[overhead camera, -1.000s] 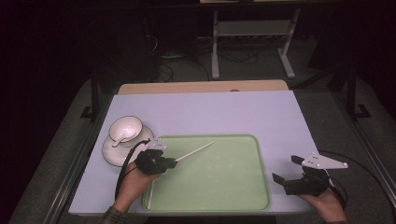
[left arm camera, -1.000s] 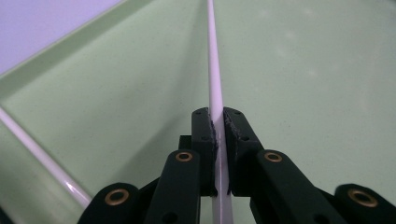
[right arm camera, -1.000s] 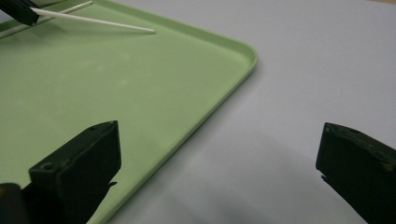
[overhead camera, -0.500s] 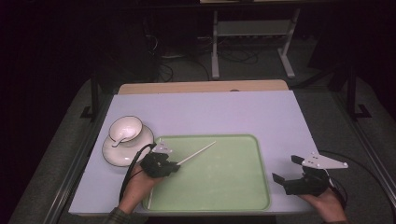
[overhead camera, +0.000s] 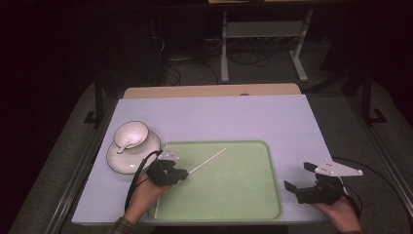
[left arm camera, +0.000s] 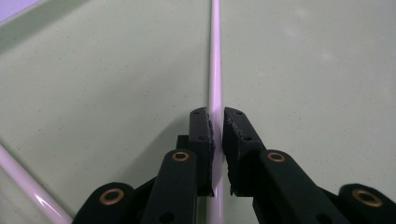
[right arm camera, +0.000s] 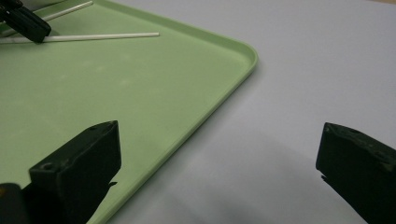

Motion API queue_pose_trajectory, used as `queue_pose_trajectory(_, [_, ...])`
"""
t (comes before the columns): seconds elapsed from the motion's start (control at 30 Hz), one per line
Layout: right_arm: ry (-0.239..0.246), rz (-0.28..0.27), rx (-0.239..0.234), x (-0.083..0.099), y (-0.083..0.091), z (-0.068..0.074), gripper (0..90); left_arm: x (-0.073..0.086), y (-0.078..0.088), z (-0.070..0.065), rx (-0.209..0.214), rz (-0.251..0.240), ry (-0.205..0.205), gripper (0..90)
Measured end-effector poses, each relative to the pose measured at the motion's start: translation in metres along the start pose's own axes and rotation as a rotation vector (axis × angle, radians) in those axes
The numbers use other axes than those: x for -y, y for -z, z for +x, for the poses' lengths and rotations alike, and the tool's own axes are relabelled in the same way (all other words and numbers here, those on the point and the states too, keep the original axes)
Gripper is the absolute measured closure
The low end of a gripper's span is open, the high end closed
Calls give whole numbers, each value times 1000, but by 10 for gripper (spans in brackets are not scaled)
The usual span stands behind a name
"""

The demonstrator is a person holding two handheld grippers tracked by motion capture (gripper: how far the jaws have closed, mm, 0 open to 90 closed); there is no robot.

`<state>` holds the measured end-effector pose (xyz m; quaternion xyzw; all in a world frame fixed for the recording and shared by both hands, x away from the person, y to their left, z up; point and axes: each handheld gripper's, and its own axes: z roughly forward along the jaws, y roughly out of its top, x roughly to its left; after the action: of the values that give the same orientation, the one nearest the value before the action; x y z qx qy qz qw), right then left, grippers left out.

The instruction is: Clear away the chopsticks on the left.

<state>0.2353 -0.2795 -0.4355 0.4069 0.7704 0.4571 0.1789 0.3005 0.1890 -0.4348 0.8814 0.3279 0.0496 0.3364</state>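
Low in the left half of the high view, the left gripper (overhead camera: 184, 172) sits over the near left part of the green tray (overhead camera: 253, 204), its jaws drawn narrow around a thin white stick (overhead camera: 208, 161) that runs up and to the right across the tray floor. Seen from the left gripper view, the stick (left arm camera: 215, 60) passes straight up the middle of the frame between the two black pads (left arm camera: 236, 135); the left pad lies against it, while a sliver of gap shows on the right, so the hold looks light at best, and I cannot tell whether the stick is truly pinched. Gripping near its lower end leaves most of the stick free ahead of the jaws, which would suit laying it flat on the tray. A second white stick (left arm camera: 28, 186) crosses the lower left corner of that view, lying on the tray just beside the first. At the left edge of the table, just outside the tray, a white bowl (overhead camera: 130, 135) rests on a white plate (overhead camera: 122, 161) with a spoon (overhead camera: 124, 145) inside it, kept apart from the sticks. At lower right, the right gripper (overhead camera: 301, 178) hovers over the lilac tabletop (overhead camera: 219, 117) just off the tray's right rim, jaws spread wide and empty, likely waiting its turn.
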Motion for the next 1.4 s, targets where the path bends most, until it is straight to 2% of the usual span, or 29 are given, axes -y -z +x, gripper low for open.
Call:
queue_pose_trajectory(0.23, [0, 0, -2, 0, 0, 0, 0, 0, 1, 0, 6, -4, -1, 789])
queue_pose_trajectory(0.33, [1, 2, -2, 0, -1, 0, 0, -5, 7, 2, 9, -38, -10, 782])
queue_pose_trajectory(0.4, [1, 3, -2, 0, -1, 0, 0, -7, 9, 2, 12, -41, -14, 785])
queue_pose_trajectory(0.6, [-1, 2, 0, 0, -1, 0, 0, -24, 6, 3, 56, -58, -46, 897])
queue_pose_trajectory(0.7, [-4, 0, 1, 0, 0, 0, 0, -34, -1, 3, 79, -59, -59, 898])
queue_pose_trajectory(0.9, [-5, -6, 2, 0, 1, 0, 0, -56, -16, 1, 99, -66, -75, 899])
queue_pose_trajectory(0.93, [-6, -7, 2, 0, 1, 0, 0, -64, -22, -1, 104, -66, -81, 899])
queue_pose_trajectory(0.97, [-6, -7, 2, 0, 1, 0, 0, -64, -22, -1, 104, -66, -81, 899])
queue_pose_trajectory(1.0, [-5, -5, 1, 0, 1, 0, 0, -73, -27, -1, 108, -62, -91, 899])
queue_pose_trajectory(1.07, [-6, -5, 1, 0, 1, 0, 0, -77, -31, -1, 110, -62, -92, 899])
queue_pose_trajectory(1.13, [-5, -5, 0, 0, 1, 0, 0, -89, -41, -2, 120, -58, -105, 898])
queue_pose_trajectory(1.23, [-5, -4, -2, 0, 1, 0, 0, -96, -49, -2, 123, -47, -110, 899])
queue_pose_trajectory(1.4, [-5, -7, -3, 0, 1, -1, 0, -110, -73, -3, 124, -24, -114, 898])
